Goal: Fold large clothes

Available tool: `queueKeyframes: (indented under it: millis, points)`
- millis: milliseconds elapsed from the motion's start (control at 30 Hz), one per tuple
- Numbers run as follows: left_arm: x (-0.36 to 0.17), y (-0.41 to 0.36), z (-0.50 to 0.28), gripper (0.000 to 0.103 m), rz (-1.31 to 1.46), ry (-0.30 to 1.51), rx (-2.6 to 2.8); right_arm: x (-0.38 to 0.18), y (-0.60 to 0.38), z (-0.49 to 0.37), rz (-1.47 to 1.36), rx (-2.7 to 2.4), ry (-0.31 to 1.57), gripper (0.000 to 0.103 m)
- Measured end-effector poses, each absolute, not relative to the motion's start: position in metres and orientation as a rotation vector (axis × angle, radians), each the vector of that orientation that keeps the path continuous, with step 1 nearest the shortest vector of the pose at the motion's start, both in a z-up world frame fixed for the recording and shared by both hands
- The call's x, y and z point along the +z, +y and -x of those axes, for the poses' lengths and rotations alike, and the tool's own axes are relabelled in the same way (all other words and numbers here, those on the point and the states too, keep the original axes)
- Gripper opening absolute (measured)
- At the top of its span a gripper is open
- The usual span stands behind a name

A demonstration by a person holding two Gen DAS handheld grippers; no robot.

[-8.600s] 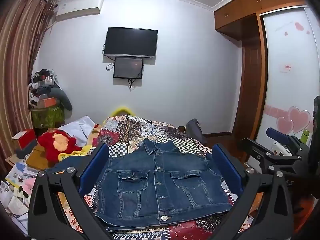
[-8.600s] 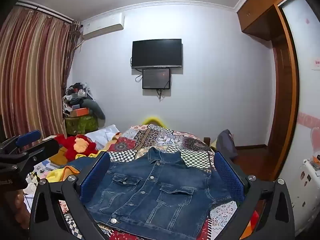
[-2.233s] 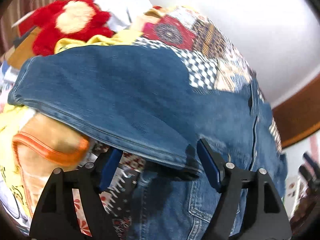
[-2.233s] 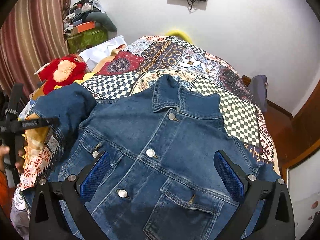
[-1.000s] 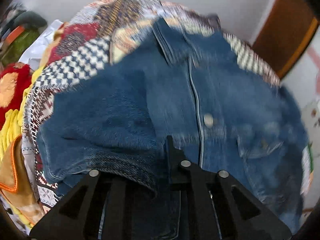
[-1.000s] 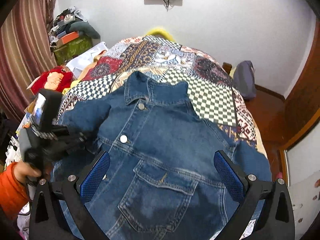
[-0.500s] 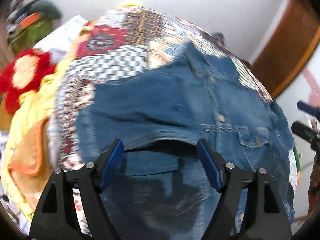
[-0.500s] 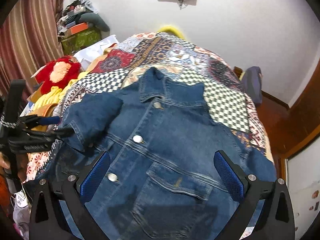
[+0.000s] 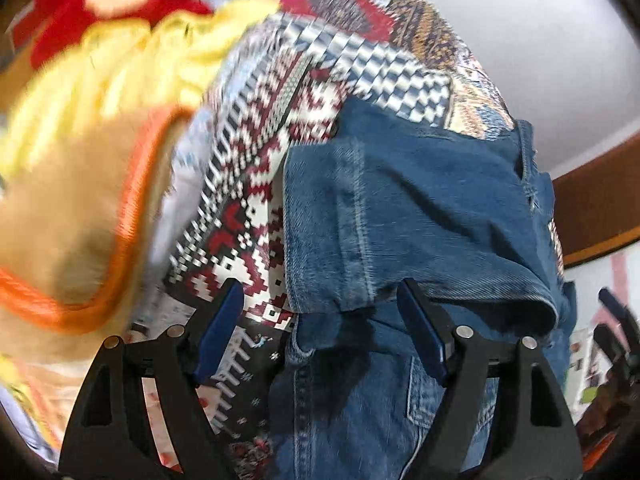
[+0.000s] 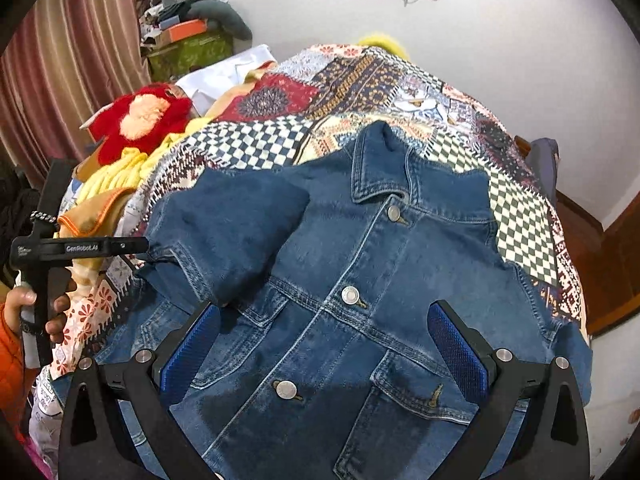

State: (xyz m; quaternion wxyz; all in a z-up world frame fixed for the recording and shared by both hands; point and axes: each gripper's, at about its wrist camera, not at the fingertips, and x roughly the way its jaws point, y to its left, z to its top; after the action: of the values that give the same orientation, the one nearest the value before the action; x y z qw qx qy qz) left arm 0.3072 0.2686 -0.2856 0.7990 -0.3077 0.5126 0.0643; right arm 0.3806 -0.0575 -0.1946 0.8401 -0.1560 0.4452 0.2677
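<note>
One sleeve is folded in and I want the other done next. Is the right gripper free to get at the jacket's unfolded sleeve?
Probably yes. The right gripper is open and holds nothing, above the denim jacket; the unfolded sleeve lies uncovered at the bed's edge.

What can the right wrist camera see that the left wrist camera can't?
Only the right wrist view shows the jacket's collar, its buttons, the curtain and the left gripper from outside. Only the left wrist view shows the folded sleeve's cuff up close, between its open fingers. Both show the jacket, quilt and red toy.
</note>
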Motion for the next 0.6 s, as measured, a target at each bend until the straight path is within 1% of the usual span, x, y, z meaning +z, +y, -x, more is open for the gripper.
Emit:
queueKeyframes:
  millis: [67,133,167,200,233,267,300,333,400,467,600]
  points:
    - [-0.298,0.268,-0.314,0.077,0.722,1.111,0.097,-0.199,-0.059,-0.384,0.331,0.557,0.950,0.103]
    - [-0.304,0.265,-0.319,0.070,0.757,1.108,0.070,-0.202,-0.064,-0.388,0.322,0.548,0.963,0.103]
    - [-0.306,0.264,-0.322,0.063,0.765,1.102,0.063,-0.203,-0.067,-0.391,0.316,0.543,0.970,0.103]
    - [-0.306,0.262,-0.324,0.053,0.774,1.093,0.061,-0.205,-0.071,-0.394,0.309,0.536,0.979,0.103]
    - [-0.305,0.263,-0.326,0.050,0.776,1.088,0.072,-0.206,-0.074,-0.396,0.302,0.530,0.986,0.103]
    - [-0.303,0.262,-0.327,0.045,0.762,1.080,0.090,-0.207,-0.077,-0.398,0.293,0.524,0.994,0.103]
    - [-0.300,0.260,-0.330,0.038,0.735,1.070,0.110,-0.208,-0.082,-0.400,0.281,0.519,1.004,0.103]
    - [-0.292,0.256,-0.330,0.036,0.670,1.052,0.140,-0.209,-0.085,-0.401,0.272,0.516,1.009,0.103]
    - [-0.272,0.244,-0.331,0.026,0.526,1.013,0.190,-0.208,-0.093,-0.402,0.259,0.510,1.012,0.103]
    - [-0.250,0.232,-0.333,0.024,0.397,0.972,0.233,-0.206,-0.099,-0.402,0.253,0.506,1.004,0.103]
    - [-0.199,0.213,-0.335,0.023,0.296,0.874,0.208,-0.197,-0.117,-0.400,0.246,0.491,0.968,0.103]
